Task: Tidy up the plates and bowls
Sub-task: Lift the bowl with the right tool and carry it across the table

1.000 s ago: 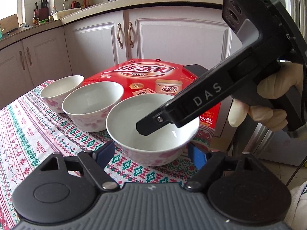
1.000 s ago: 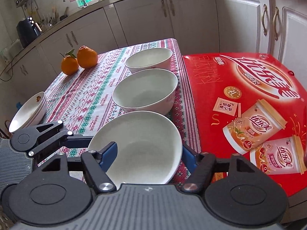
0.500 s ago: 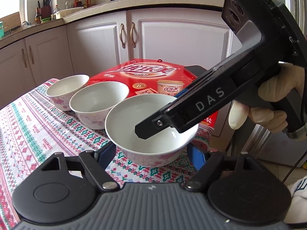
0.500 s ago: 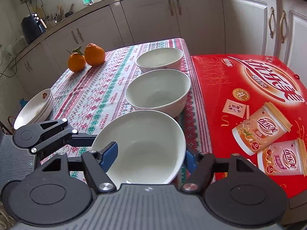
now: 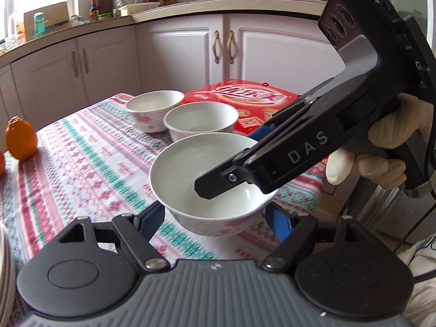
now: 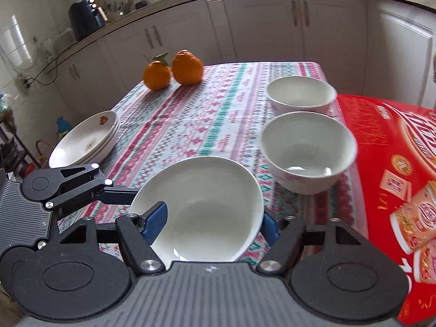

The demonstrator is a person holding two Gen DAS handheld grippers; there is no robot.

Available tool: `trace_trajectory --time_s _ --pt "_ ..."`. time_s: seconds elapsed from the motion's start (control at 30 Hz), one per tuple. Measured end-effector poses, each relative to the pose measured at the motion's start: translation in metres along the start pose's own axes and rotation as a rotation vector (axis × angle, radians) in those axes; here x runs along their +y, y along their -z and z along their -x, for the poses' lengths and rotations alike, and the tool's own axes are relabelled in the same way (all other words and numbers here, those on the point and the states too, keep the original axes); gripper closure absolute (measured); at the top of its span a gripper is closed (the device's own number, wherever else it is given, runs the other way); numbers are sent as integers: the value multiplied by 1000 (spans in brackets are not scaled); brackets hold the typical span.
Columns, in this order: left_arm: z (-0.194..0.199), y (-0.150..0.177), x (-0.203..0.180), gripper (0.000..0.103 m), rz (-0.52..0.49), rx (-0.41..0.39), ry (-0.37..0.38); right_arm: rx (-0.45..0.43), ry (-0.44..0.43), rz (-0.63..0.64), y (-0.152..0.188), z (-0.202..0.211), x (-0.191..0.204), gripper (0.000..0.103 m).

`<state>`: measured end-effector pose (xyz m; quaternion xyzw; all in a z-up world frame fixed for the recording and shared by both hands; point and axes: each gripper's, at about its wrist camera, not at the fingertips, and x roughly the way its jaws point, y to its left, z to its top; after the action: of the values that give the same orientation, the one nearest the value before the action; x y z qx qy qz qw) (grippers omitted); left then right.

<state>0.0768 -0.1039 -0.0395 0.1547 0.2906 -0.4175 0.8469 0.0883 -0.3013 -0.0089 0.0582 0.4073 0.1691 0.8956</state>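
Both the left tongs (image 5: pixel 215 215) and right tongs (image 6: pixel 214 222) clasp one bowl (image 5: pixel 212 182) aloft; plates (image 6: pixel 87 139) already stacked; two bowls (image 6: pixel 308 150) left on the tabletop (image 6: pixel 190 114)

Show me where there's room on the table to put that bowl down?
The biggest bare patch of tablecloth lies in the middle, bordered by the oranges at the far end, the stacked plates on the left and the two bowls on the right. The right edge is crowded: bowls sit beside the red box.

Tablecloth (image 5: pixel 90 163) pattern motion-blurred, red box (image 6: pixel 395 163) cut off at right edge; plate stack (image 5: pixel 4 267) barely showing
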Motion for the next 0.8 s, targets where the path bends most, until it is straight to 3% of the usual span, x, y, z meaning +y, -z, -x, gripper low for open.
trace_trajectory --time_s 0.8 --pt "20 24 57 23 84 22 -111 46 -85 119 -34 -60 53 27"
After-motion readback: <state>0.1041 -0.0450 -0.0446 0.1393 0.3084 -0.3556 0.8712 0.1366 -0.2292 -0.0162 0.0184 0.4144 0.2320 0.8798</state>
